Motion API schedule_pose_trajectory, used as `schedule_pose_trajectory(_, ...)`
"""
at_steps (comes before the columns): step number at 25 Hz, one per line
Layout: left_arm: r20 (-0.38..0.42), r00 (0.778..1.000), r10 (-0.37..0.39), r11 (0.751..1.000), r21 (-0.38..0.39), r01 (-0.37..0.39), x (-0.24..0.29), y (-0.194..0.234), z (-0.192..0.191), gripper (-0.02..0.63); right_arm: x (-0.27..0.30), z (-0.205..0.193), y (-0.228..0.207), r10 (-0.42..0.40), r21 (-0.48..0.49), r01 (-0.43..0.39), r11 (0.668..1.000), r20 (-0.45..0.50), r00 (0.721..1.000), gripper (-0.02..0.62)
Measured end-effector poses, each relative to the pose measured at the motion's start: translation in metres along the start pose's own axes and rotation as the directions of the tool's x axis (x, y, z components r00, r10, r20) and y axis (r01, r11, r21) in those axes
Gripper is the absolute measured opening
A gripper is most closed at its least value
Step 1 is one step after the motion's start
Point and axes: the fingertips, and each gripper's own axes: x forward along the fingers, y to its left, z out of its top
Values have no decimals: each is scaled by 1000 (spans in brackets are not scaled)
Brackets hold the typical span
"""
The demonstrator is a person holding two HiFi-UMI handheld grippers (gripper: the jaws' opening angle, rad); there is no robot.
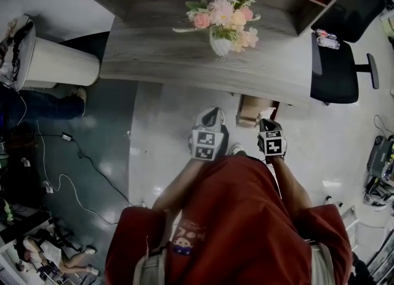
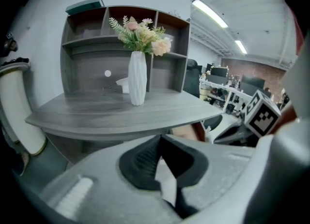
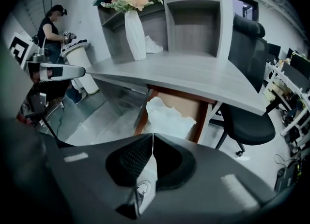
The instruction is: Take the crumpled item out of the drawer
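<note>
The crumpled item (image 3: 166, 116) is a white wad sticking up out of the open wooden drawer (image 3: 205, 116) under the grey desk (image 3: 193, 75). In the head view the drawer (image 1: 247, 109) shows below the desk edge, with the white wad (image 1: 266, 113) at its right side. My right gripper (image 3: 153, 136) is shut and empty, held short of the wad and a little above it. My left gripper (image 2: 161, 136) is also shut and empty, pointed at the desk edge left of the drawer. In the head view both grippers, left (image 1: 210, 116) and right (image 1: 268, 125), are held in front of the body.
A white vase of flowers (image 1: 223, 24) stands on the desk (image 1: 160, 62) under a shelf unit (image 3: 193, 10). A black office chair (image 1: 335, 68) is right of the drawer. A white cylindrical stand (image 1: 55, 63) and floor cables (image 1: 80, 154) lie left. Another person (image 3: 51, 29) stands far left.
</note>
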Motion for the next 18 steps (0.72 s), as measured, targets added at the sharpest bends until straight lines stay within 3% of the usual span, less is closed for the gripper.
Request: schedule_pose_trajectory(18,19,1000,-17,1000,1,17,-5,-15,16,-2,-70,61,10,48,1,-49,999,166,985,5)
